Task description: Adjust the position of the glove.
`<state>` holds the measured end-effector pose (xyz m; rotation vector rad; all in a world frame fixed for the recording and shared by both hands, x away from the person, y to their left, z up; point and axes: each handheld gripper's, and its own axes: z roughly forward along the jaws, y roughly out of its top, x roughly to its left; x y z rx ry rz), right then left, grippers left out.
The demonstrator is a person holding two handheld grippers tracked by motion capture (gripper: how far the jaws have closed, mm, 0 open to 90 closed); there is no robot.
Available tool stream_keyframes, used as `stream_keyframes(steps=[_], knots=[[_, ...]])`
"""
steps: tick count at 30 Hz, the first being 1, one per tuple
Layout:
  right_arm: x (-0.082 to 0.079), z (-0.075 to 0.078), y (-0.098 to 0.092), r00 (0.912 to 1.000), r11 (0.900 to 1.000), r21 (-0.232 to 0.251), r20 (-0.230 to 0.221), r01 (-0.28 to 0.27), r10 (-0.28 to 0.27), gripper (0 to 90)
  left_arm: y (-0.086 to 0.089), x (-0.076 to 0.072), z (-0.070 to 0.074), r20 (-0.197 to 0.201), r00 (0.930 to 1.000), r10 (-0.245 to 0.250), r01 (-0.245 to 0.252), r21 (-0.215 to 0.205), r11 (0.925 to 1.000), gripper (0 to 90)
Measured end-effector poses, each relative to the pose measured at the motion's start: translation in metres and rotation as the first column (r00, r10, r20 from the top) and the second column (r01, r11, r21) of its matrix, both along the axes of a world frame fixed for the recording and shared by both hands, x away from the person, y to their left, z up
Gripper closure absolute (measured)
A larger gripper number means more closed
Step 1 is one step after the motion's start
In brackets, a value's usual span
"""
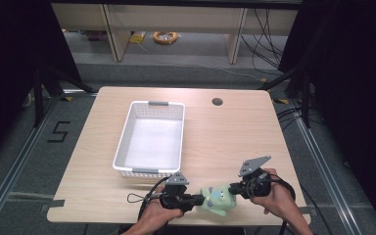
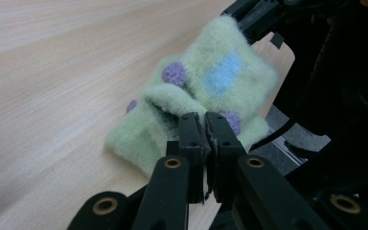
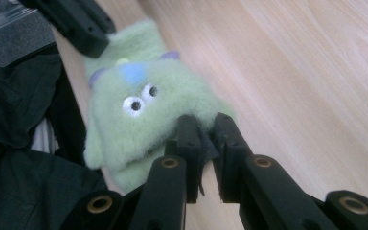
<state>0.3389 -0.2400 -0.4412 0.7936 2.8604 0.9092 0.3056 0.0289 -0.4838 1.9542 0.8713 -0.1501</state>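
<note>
The green plush toy (image 1: 218, 198) lies at the lower middle of the high view, near the table's (image 1: 235, 137) front edge, its long axis running left to right between both grippers. The left gripper (image 2: 204, 125) pinches one end, the right gripper (image 3: 202, 127) pinches the other end; both are equally near. The toy's face points up. The white basket (image 1: 123, 137) stands behind, toward the upper left, apart from the toy.

A light wood-grain rectangular table with rounded corners (image 1: 235, 132) is sitting on a grey floor, with a round dark cable hole (image 1: 217, 102) near its far edge. A white perforated plastic basket with grey handles (image 1: 122, 139) is standing on it left of centre, reaching toward the far side. A pale green fuzzy plush toy with purple spots, a blue patch and stitched eyes (image 1: 219, 198) is lying at the near edge, well apart from the basket.
</note>
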Motion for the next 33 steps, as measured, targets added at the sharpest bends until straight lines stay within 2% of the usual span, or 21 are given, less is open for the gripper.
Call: stream_keyframes(steps=[1,2,3,4,8,11,12,13,15,16,18,20,21,23,24,25,26,28,29,32,33], knots=[[0.003,-0.001,0.0,0.9999,1.0,-0.006,0.015,0.002,-0.002,83.6,-0.002,0.0,-0.004,0.006,0.9999,0.014,-0.014,0.003,0.9999,85.7],[0.004,-0.003,0.002,0.9999,1.0,-0.008,-0.014,0.005,-0.005,83.6,-0.002,-0.001,-0.006,0.005,0.9997,0.025,-0.025,0.008,0.9997,85.7],[0.008,-0.005,0.002,1.0,1.0,-0.011,-0.001,-0.002,0.002,83.6,-0.002,-0.001,-0.007,0.009,0.9999,0.014,-0.014,0.02,0.9997,85.6],[0.008,-0.007,0.003,0.9998,1.0,-0.016,-0.013,0.014,-0.014,83.5,-0.002,-0.001,-0.009,0.008,0.9999,0.008,-0.008,0.027,0.9996,85.5],[0.012,-0.016,0.003,0.9998,1.0,-0.026,-0.016,0.011,-0.011,83.3,-0.003,-0.002,-0.013,0.004,0.9999,0.013,-0.013,0.036,0.9993,85.2],[0.011,-0.021,0.002,0.9993,0.999,-0.027,-0.019,0.033,-0.034,82.3,-0.004,-0.004,-0.015,0.023,0.9995,0.021,-0.023,0.063,0.9978,84.5],[0.011,-0.022,0.001,0.9991,0.999,-0.026,-0.017,0.039,-0.04,82.1,-0.004,-0.004,-0.015,0.023,0.9995,0.021,-0.023,0.063,0.9978,84.3],[0.012,-0.024,0.001,0.9994,1.0,-0.016,-0.023,0.024,-0.024,81.6,-0.003,-0.004,-0.017,0.012,0.9997,0.023,-0.024,0.038,0.999,84.1],[0.01,-0.025,-0.001,0.9972,0.998,-0.018,-0.036,0.065,-0.066,79.9,-0.002,-0.004,-0.018,0.02,0.9994,0.029,-0.03,0.046,0.9985,83.4],[0.011,-0.027,-0.002,0.9977,0.998,-0.018,-0.024,0.063,-0.063,78.5,-0.002,-0.005,-0.018,0.018,0.9992,0.035,-0.036,0.042,0.9985,83.0],[0.01,-0.028,-0.004,0.9946,0.995,-0.011,-0.041,0.095,-0.095,74.6,-0.001,-0.005,-0.018,0.012,0.9996,0.024,-0.025,0.059,0.9979,81.5],[0.01,-0.028,-0.006,0.9949,0.995,-0.011,-0.027,0.097,-0.098,73.5,0.0,-0.006,-0.018,0.012,0.9996,0.025,-0.026,0.059,0.9979,78.5],[0.01,-0.026,-0.008,0.9936,0.994,-0.004,-0.032,0.108,-0.109,70.0,0.001,-0.005,-0.018,0.005,0.9997,0.022,-0.023,0.038,0.999,75.6],[0.007,-0.023,-0.009,0.9864,0.987,-0.013,-0.033,0.161,-0.161,66.0,0.004,-0.005,-0.017,-0.005,0.9998,0.02,-0.02,0.023,0.9995,72.3],[0.007,-0.021,-0.011,0.9862,0.987,0.002,-0.026,0.163,-0.163,63.3,0.005,-0.005,-0.017,-0.003,0.9997,0.026,-0.026,0.017,0.9995,70.6],[0.006,-0.02,-0.011,0.9817,0.982,0.007,-0.025,0.189,-0.189,62.7,0.006,-0.006,-0.016,-0.001,0.9991,0.043,-0.043,0.025,0.9988,68.2],[0.005,-0.017,-0.014,0.9825,0.983,0.003,-0.02,0.185,-0.185,61.0,0.006,-0.005,-0.017,-0.004,0.999,0.045,-0.045,0.013,0.9989,65.3],[0.004,-0.015,-0.015,0.9822,0.982,0.017,-0.012,0.188,-0.188,58.3,0.008,-0.005,-0.015,-0.008,0.9989,0.047,-0.047,0.023,0.9987,60.7],[0.001,-0.011,-0.017,0.9727,0.97,0.068,-0.021,0.232,-0.231,54.6,0.011,-0.004,-0.014,0.001,0.9981,0.062,-0.062,0.013,0.998,59.0],[-0.001,-0.01,-0.02,0.9705,0.966,0.098,-0.018,0.241,-0.24,50.3,0.012,-0.004,-0.012,0.02,0.9971,0.073,-0.074,0.023,0.997,54.7],[-0.002,-0.01,-0.02,0.9645,0.956,0.126,-0.017,0.263,-0.263,46.7,0.014,-0.004,-0.011,0.02,0.9962,0.085,-0.085,0.025,0.9961,52.0]])
